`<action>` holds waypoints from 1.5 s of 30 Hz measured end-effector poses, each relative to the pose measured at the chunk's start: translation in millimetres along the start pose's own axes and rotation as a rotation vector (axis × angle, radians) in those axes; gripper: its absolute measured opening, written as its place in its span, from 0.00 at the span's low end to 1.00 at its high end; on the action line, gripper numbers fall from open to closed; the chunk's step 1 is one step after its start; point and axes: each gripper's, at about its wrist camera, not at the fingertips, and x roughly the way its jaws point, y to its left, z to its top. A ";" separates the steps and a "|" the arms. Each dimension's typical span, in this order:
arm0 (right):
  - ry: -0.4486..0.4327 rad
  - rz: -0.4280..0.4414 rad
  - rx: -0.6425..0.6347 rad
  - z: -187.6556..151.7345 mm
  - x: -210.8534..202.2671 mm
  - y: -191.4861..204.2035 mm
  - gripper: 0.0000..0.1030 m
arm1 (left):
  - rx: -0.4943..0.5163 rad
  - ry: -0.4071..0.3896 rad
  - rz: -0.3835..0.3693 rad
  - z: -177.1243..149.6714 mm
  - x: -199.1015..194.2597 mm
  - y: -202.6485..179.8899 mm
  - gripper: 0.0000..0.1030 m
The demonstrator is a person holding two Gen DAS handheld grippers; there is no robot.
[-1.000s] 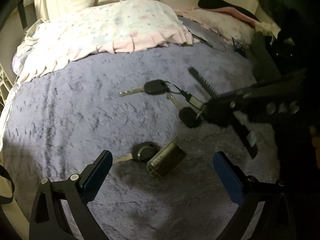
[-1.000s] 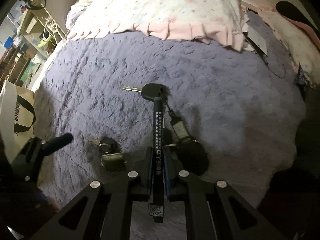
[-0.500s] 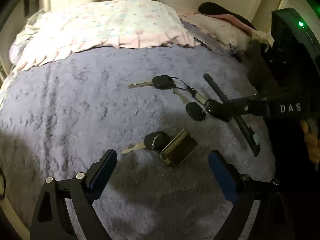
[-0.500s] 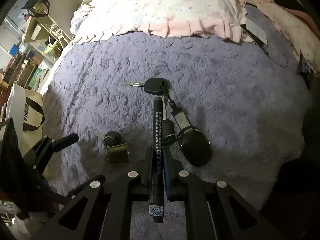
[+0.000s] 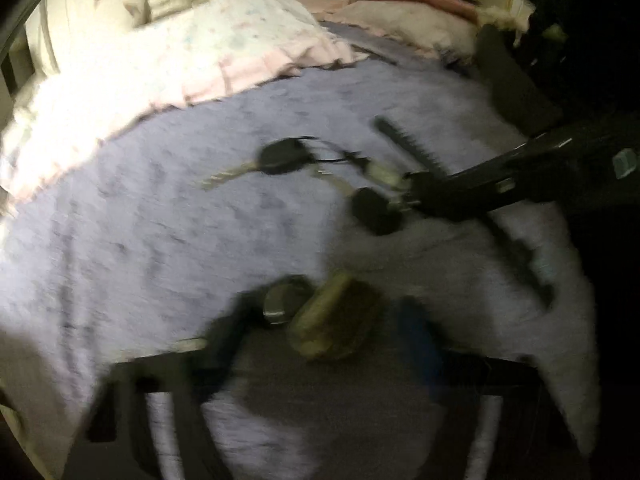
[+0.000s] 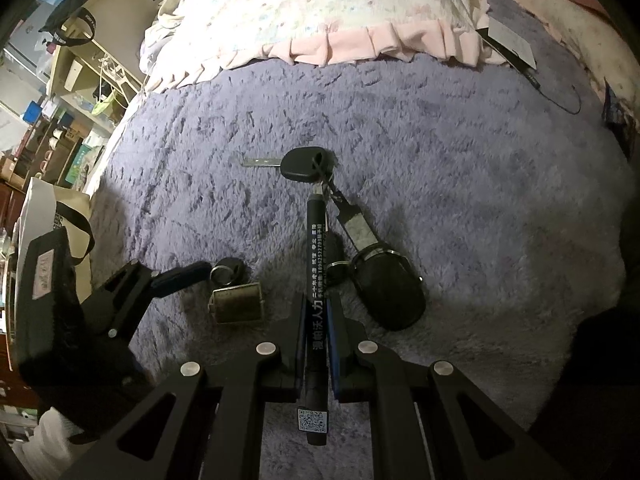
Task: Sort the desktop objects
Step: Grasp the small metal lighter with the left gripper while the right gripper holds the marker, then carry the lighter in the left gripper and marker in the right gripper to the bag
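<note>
A brass padlock (image 5: 336,320) (image 6: 237,302) with a black-headed key (image 6: 228,273) lies on the purple blanket (image 6: 440,152). My left gripper (image 5: 328,328) is closing around the padlock; the view is blurred, so contact is unclear. Its finger (image 6: 176,278) shows beside the key in the right wrist view. My right gripper (image 6: 316,320) is shut on a black pen (image 6: 317,288), also visible in the left wrist view (image 5: 404,144). A key bunch with a black car key (image 6: 302,165) (image 5: 282,156) and black fob (image 6: 390,292) lies under the pen.
A pink frilled quilt (image 6: 340,12) covers the bed's far side. A cable and card (image 6: 516,46) lie at the right. A bag (image 6: 44,208) and cluttered shelves (image 6: 60,112) stand left of the bed.
My left gripper has dropped down and forward onto the padlock and its fingers have narrowed from wide open. My right gripper with the pen has risen slightly.
</note>
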 end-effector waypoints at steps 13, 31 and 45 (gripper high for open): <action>-0.012 0.020 -0.001 -1.1 -5.7 2.1 0.08 | -0.063 -0.023 -0.020 5.3 -21.3 12.6 0.07; -0.061 0.038 -0.056 -4.4 -43.4 49.4 0.08 | -0.109 -0.085 0.090 21.5 -109.1 36.9 0.07; -0.153 0.084 -0.260 0.3 -111.0 174.8 0.08 | -0.187 -0.138 0.212 7.7 -232.0 74.7 0.07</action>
